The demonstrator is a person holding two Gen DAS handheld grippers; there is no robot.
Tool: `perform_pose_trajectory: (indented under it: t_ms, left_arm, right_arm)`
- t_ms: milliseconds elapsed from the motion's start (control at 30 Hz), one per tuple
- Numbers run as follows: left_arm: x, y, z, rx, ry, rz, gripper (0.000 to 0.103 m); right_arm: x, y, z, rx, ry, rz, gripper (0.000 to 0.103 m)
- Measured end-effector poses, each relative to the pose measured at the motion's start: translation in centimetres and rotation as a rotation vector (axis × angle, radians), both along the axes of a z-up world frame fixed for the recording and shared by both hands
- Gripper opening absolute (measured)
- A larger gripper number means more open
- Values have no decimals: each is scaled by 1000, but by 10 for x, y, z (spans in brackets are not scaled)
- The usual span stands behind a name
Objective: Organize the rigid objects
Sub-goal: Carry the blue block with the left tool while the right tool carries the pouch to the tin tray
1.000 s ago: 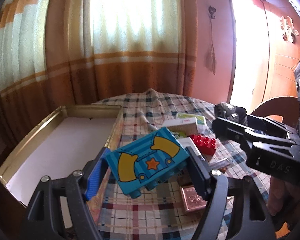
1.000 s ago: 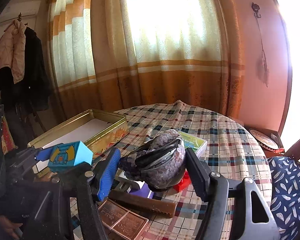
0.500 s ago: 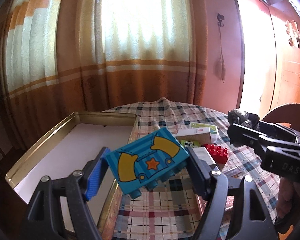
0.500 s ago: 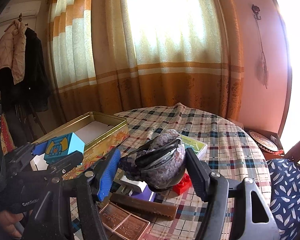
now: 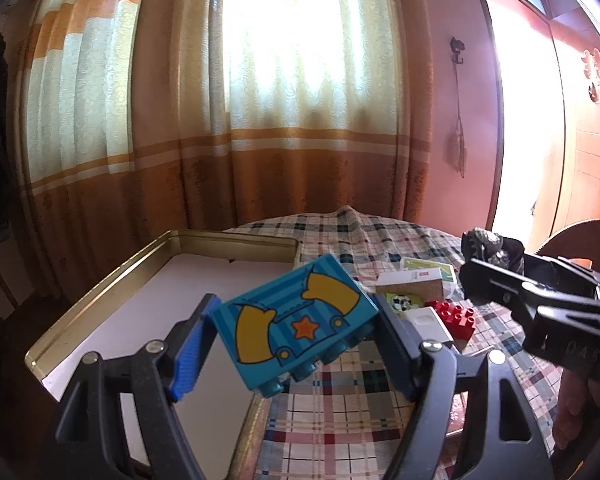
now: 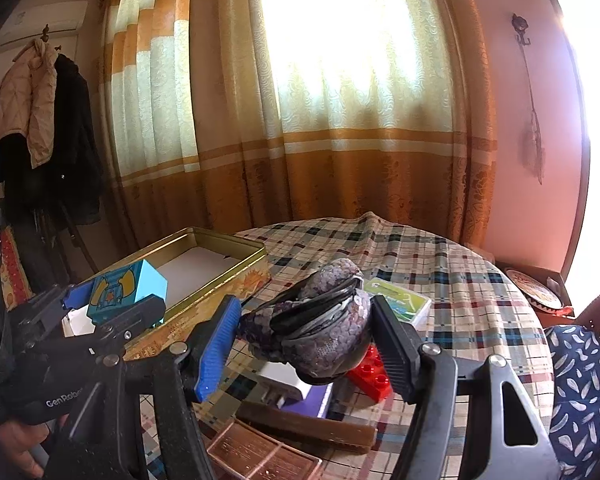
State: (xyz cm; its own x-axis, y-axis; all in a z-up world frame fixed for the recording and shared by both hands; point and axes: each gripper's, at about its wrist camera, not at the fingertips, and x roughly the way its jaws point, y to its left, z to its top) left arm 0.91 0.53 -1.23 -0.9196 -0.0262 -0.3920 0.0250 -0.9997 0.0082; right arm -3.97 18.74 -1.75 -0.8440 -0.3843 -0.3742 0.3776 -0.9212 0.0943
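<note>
My left gripper [image 5: 296,336] is shut on a blue toy brick [image 5: 296,320] printed with yellow arcs and an orange star. The brick is tilted and hangs above the right rim of an open gold tin [image 5: 236,236] with a white floor. In the right wrist view the same brick [image 6: 128,292] sits in the left gripper [image 6: 116,304] at the tin's [image 6: 236,240] near end. My right gripper [image 6: 304,336] is shut on a dark sequinned pouch [image 6: 316,328], held above the checked tablecloth. The pouch [image 5: 488,244] also shows at the right of the left wrist view.
Under the pouch lie a red brick [image 6: 370,372], a white plug [image 6: 280,380], a purple box [image 6: 320,400], a brown comb [image 6: 308,424] and a copper-coloured plate [image 6: 260,456]. A green card box [image 6: 400,300] lies behind. A blue patterned chair cushion [image 6: 580,392] is at right.
The left gripper has swung left with the blue brick, from over the cloth to over the tin's right rim. The right gripper and the pouch have stayed put.
</note>
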Motion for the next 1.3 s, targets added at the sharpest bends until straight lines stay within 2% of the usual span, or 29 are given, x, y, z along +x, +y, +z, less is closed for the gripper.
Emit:
perform_pose_trajectory:
  t_ms: [667, 1300]
  left_arm:
    - [-2, -16, 2, 13, 32, 65, 75]
    - [-11, -53, 1, 49, 26, 166, 75]
  right_arm:
    - [-2, -34, -2, -10, 16, 39, 68]
    - [-7, -55, -3, -21, 7, 59, 68]
